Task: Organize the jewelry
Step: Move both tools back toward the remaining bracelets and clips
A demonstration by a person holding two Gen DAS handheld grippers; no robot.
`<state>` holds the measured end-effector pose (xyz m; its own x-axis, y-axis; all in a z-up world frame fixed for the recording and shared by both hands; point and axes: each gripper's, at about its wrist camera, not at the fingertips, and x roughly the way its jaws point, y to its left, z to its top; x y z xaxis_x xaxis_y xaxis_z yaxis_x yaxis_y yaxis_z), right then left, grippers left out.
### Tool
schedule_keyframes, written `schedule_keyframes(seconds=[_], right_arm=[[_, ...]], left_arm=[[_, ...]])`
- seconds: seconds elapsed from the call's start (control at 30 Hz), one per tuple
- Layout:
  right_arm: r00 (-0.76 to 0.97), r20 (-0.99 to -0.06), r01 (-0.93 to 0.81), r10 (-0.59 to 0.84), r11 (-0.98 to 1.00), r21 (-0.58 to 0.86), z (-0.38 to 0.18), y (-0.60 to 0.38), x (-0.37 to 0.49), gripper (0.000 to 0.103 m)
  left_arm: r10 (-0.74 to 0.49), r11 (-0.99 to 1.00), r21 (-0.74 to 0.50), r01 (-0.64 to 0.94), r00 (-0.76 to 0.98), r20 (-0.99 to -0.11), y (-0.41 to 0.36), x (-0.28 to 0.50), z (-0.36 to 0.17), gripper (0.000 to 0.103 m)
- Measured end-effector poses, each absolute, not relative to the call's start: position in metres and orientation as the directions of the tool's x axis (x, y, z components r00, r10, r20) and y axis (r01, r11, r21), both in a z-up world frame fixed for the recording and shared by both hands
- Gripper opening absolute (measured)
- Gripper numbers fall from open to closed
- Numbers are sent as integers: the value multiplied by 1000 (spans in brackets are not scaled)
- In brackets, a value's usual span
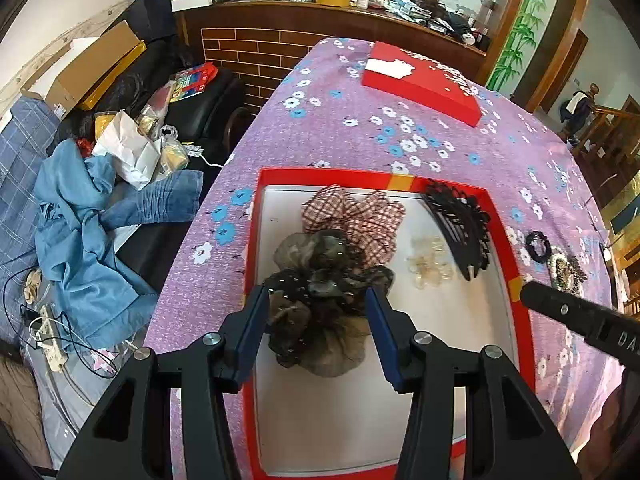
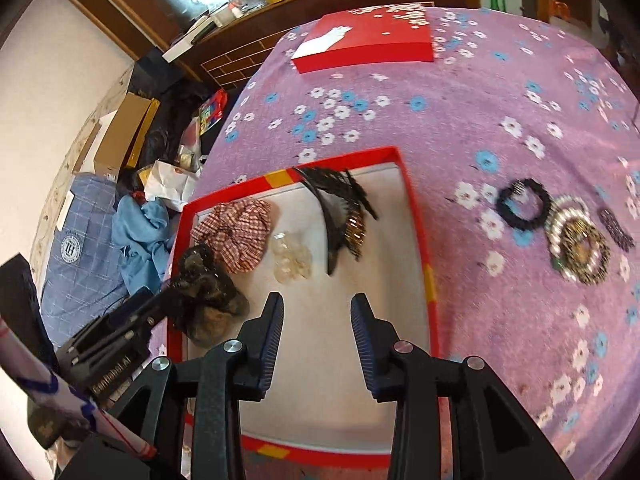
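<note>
**Red-rimmed tray holds four hair pieces on the flowered bench**

Red cardboard walls frame a white-lined tray (image 1: pixel 520 240) that lies on the purple flowered cloth of the bench (image 1: pixel 360 140), its long axis running from the near edge toward the far edge. Inside, a gauzy dark scrunchie (image 1: pixel 320 300) of sheer, crumpled mesh sits by the tray's left wall. Touching it on the far side is a plaid scrunchie (image 1: pixel 356 216) of red-and-white checked fabric, ruffled and round. Near the plaid one lies a clear clip (image 1: pixel 428 264), pale and glassy, with petal shapes. A black comb (image 1: pixel 460 224) of stiff plastic leans on the tray's far right corner; its long axis slants and its teeth point toward the near edge.

The left claw (image 1: pixel 318 312) stands open, its blue pads either side of the gauzy dark scrunchie without pressing it. The right claw (image 2: pixel 318 320) is open too, with nothing between its ribbed fingers (image 2: pixel 272 332), above the bare white lining.

Outside the tray, toward the bench's right edge, lie a black beaded ring (image 2: pixel 522 204), a pearl-and-gold bangle cluster (image 2: pixel 576 244) and a small dark clip (image 2: pixel 616 228). A red lid (image 2: pixel 368 40) lies flat by the far edge.
</note>
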<state>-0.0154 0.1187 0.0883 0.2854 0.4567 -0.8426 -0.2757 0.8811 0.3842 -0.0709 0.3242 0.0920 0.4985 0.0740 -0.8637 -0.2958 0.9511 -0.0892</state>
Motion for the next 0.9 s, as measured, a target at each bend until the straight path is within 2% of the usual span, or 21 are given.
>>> schedule_keyframes(seconds=[0.9], right_arm=[[299,-877,33,376,914,403,59,-60,-40,39]], left_arm=[[-95,995,-81,52,436,-895,140,-38,90,49]])
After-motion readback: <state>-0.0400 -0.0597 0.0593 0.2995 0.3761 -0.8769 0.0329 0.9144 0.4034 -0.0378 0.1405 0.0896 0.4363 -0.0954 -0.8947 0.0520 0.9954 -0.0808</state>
